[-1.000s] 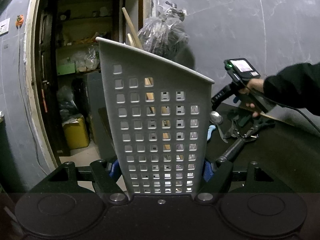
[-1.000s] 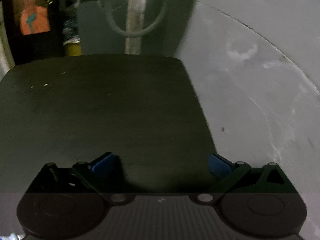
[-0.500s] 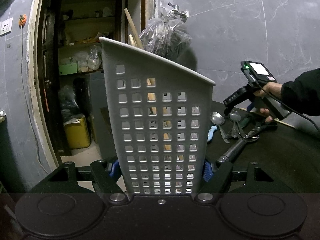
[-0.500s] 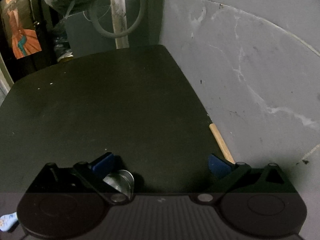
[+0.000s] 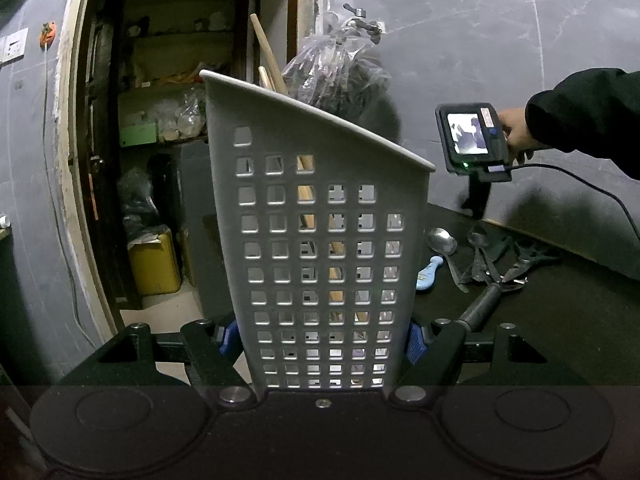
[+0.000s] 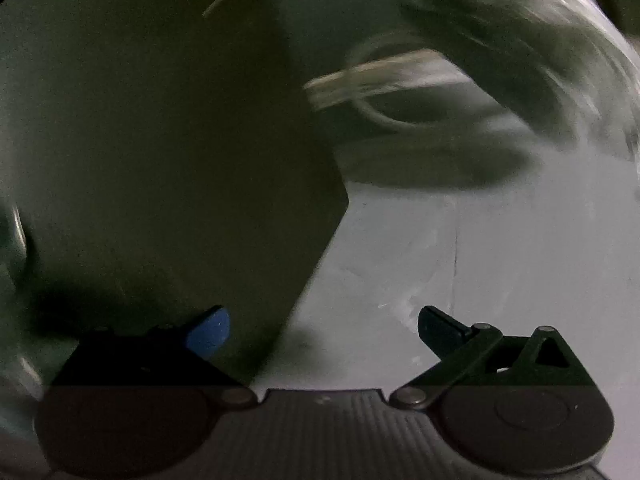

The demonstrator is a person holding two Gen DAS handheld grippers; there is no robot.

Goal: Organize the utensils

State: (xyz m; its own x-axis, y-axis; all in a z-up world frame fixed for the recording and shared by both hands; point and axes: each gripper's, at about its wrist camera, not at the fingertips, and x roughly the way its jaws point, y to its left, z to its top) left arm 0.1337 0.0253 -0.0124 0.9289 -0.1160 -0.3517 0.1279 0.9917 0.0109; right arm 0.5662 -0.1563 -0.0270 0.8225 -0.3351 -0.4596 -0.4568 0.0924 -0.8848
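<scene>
My left gripper (image 5: 322,336) is shut on a white perforated utensil holder (image 5: 316,240) and holds it upright; wooden sticks (image 5: 272,72) stand inside it. To its right on the black table (image 5: 560,320) lie a metal spoon (image 5: 442,242), a light blue utensil handle (image 5: 428,274), several dark utensils (image 5: 486,256) and a black-handled tool (image 5: 484,306). My right gripper shows in the left wrist view (image 5: 476,208), raised over the pile. In its own blurred view the right gripper (image 6: 324,330) is open and empty above the table edge (image 6: 320,264).
An open doorway (image 5: 160,160) with shelves and a yellow container (image 5: 154,266) lies to the left. A plastic bag (image 5: 340,72) hangs on the grey wall (image 5: 480,40) behind the holder. A coiled hose (image 6: 380,92) shows blurred past the table.
The right gripper has risen from the utensil pile and swung round; its view is now blurred. The left gripper with the holder has stayed nearly still.
</scene>
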